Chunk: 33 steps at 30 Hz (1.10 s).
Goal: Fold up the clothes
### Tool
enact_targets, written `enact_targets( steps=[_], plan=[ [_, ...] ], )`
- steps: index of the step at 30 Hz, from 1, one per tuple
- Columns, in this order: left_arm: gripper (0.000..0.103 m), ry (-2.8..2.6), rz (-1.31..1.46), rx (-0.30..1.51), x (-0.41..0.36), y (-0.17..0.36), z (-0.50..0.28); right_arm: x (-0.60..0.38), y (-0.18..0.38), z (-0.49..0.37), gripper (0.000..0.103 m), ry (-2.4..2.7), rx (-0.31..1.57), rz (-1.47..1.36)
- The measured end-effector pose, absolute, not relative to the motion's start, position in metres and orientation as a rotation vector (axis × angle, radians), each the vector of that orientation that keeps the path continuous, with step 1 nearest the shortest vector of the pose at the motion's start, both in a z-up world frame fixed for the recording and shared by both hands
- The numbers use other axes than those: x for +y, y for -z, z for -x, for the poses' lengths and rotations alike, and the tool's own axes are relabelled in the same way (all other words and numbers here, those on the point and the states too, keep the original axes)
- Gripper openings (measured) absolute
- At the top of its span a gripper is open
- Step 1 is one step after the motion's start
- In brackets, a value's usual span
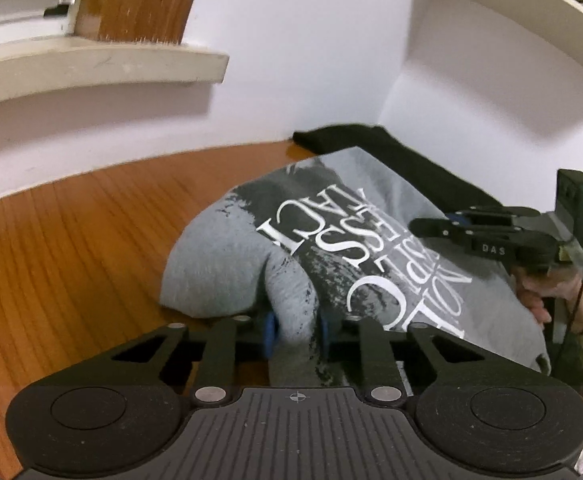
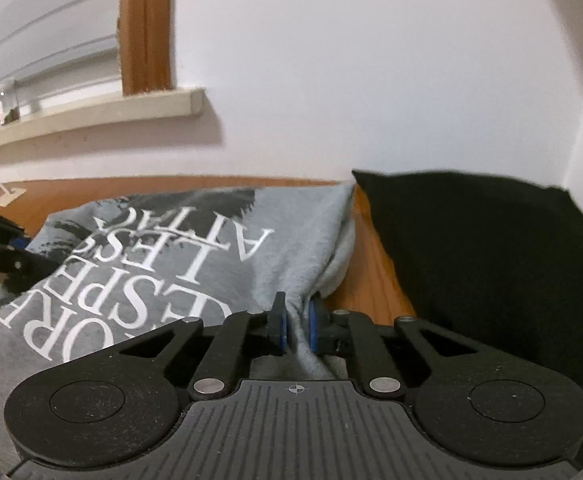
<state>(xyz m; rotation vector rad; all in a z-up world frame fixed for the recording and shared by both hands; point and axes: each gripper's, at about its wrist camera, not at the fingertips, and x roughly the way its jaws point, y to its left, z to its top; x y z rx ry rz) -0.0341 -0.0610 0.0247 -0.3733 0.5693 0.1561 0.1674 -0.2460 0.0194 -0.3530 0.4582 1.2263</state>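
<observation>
T-shirt (image 1: pixel 331 240) in grey, printed with a dark patch and white lettering, is lying on the wooden worktop (image 1: pixel 71 248) near the corner of the white walls, and we are holding it at two places at once. Our left tool (image 1: pixel 296 330) is pinching a bunched fold of the grey cloth between its blue pads (image 1: pixel 269 330), at the edge nearest that camera; we judge we are gripping here so that the shirt's near end can be lifted and carried over as one straight edge. Our right tool (image 2: pixel 296 326) is likewise pressing its pads (image 2: pixel 279 328) onto a gathered ridge of the same shirt, at the side that runs along a bare strip of wood. In the left view this right tool is showing over the far right part of the shirt, so we are keeping the two grips well apart, which should hold the cloth taut between them and stop it sagging mid-fold. A black garment (image 2: pixel 491 264) is resting just beside the shirt, towards the corner, apart from it by that strip of worktop; we take it for a piece set aside, though we cannot tell whether it is folded. A window sill (image 1: pixel 99 68) is jutting from the wall above the worktop, clear of our work.
</observation>
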Motion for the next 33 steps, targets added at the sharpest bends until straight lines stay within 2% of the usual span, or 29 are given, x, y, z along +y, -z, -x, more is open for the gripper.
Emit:
enact_targets(
  steps=[5,21,27,33],
  plan=[
    [0.018,-0.158,0.298,0.438,-0.078,-0.038,0.049,-0.268,-0.038,-0.153,0.01,-1.226,0.332,0.292],
    [0.017,-0.001,0.111,0.188,-0.132,-0.139,0.043,-0.339,-0.111,-0.137,0.01,-1.122,0.047,0.143],
    [0.017,0.088,0.074,0.13,-0.164,-0.182,0.001,-0.374,-0.145,-0.162,0.01,-1.029,-0.034,0.1],
    [0.017,0.167,0.1,0.091,-0.199,-0.219,-0.066,-0.402,-0.189,-0.224,0.01,-0.912,-0.059,0.13]
  ],
)
